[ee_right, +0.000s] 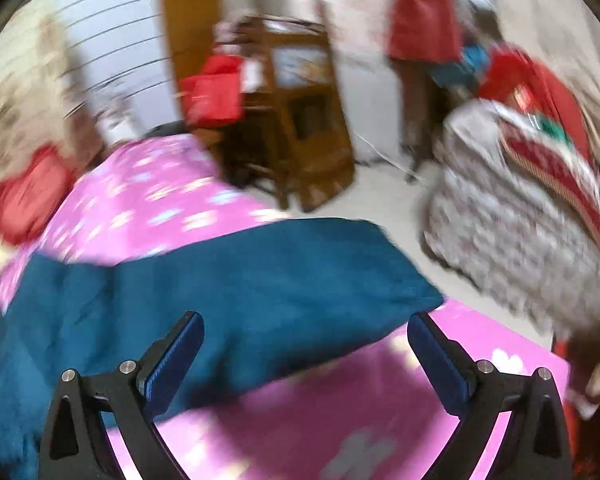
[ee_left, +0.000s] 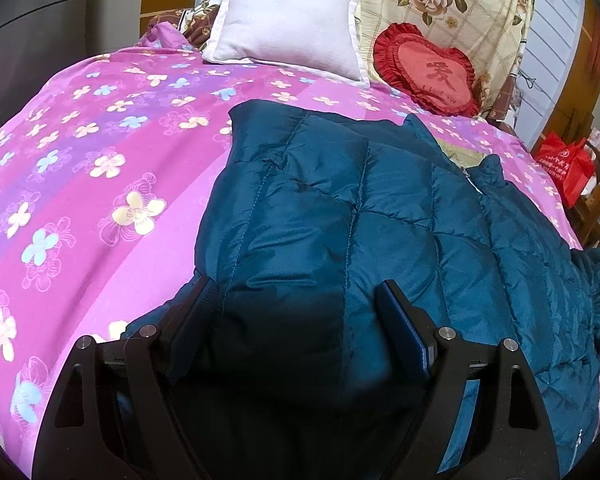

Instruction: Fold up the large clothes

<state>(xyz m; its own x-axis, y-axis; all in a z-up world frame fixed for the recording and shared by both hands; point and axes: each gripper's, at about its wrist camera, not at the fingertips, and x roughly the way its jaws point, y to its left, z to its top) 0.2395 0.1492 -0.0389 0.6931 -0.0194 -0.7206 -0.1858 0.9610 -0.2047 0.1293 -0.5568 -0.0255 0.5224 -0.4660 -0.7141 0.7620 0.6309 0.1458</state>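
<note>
A teal quilted down jacket lies spread on a bed with a pink flowered cover. My left gripper is open, its fingers on either side of a puffy fold at the jacket's near edge. In the blurred right wrist view, my right gripper is open and empty above the jacket's sleeve or edge, which lies across the pink cover near the bed's side.
A white pillow and a red heart cushion lie at the head of the bed. A red bag hangs by a wooden stand. A pile of bedding sits on the floor to the right.
</note>
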